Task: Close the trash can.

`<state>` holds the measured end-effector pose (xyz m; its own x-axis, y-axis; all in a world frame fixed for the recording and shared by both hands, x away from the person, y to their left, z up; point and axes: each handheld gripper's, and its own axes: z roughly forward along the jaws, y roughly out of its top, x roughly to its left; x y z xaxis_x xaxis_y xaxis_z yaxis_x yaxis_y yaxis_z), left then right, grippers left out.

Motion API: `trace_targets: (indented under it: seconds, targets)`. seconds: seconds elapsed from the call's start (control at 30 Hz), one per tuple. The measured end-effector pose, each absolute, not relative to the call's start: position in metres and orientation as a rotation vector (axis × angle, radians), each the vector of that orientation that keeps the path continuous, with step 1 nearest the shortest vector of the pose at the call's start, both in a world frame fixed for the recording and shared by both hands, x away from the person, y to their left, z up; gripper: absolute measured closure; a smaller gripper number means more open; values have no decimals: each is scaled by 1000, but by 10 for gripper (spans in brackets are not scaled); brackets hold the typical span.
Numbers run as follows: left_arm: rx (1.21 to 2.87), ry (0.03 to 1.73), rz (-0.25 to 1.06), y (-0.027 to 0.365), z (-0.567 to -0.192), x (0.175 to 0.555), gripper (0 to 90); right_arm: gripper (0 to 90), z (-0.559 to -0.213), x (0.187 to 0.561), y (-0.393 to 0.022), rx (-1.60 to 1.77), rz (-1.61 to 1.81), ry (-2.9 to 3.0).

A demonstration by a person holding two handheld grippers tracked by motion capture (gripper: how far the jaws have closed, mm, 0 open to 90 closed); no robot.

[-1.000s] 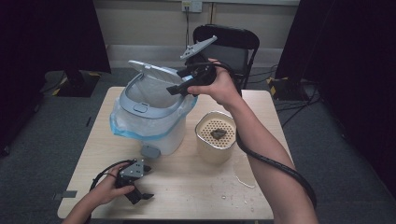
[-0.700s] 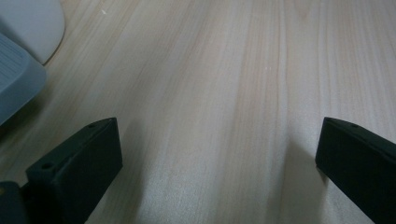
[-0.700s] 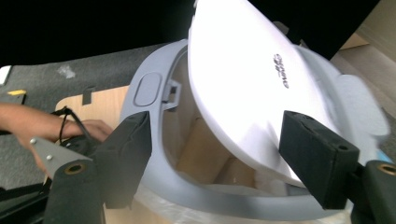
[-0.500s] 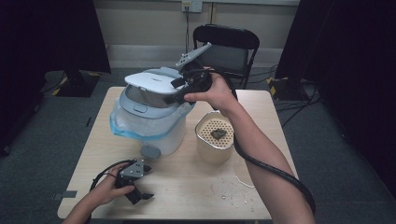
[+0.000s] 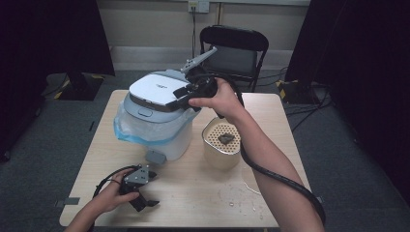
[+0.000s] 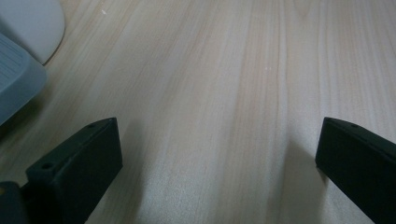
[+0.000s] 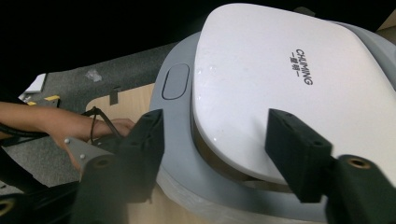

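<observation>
The white lid (image 5: 162, 88) lies almost flat on top of the big pot machine (image 5: 159, 130), which stands at the back left of the table (image 5: 198, 193). The right gripper (image 5: 186, 94) is at the lid's right edge. In the right gripper view the lid's edge (image 7: 243, 168) sits between the two black jaws. The jaws have just been closing, but I cannot tell if they press on the lid. That view also shows a thin dark gap under the lid's edge and a small grey button (image 7: 175, 81) on the grey rim. Black letters on the lid read "CHUMING" (image 7: 304, 66), with tiny signs beside them that are too small to read.

A clear blue plastic wrap (image 5: 130, 131) goes around the machine's body. Just to its right stands a tan basket with many little holes (image 5: 221, 145). Something small and dark (image 5: 225, 139) lies inside it.

The left gripper (image 5: 140, 191) rests near the table's front left edge, well apart from the machine. The left gripper view shows its jaws wide apart, with bare wood between them.
</observation>
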<state>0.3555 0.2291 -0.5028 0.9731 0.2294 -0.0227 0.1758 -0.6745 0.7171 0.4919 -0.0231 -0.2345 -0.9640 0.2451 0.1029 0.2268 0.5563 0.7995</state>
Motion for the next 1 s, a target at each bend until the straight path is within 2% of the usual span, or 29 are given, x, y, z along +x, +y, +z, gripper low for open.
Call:
trace_targets:
  seconds: [0.13, 0.2, 0.33, 0.73, 0.8, 1.0]
  targets:
    - [2326, 283, 88, 229, -503, 355, 0, 594, -237, 493, -21, 437, 1379, 2744]
    - [2327, 283, 88, 229, -503, 355, 0, 609, -237, 493, -20, 451, 1366, 2735]
    - [2324, 277, 90, 229, -503, 356, 0, 709, -240, 493, -15, 451, 1306, 2734]
    - [2323, 278, 90, 229, -503, 356, 0, 822, -243, 495, -1, 473, 1228, 2695]
    - [2325, 280, 90, 229, -503, 356, 0, 865, -246, 497, -3, 523, 1261, 2684]
    - [2323, 277, 90, 229, -503, 356, 0, 891, -247, 497, -4, 534, 1266, 2680]
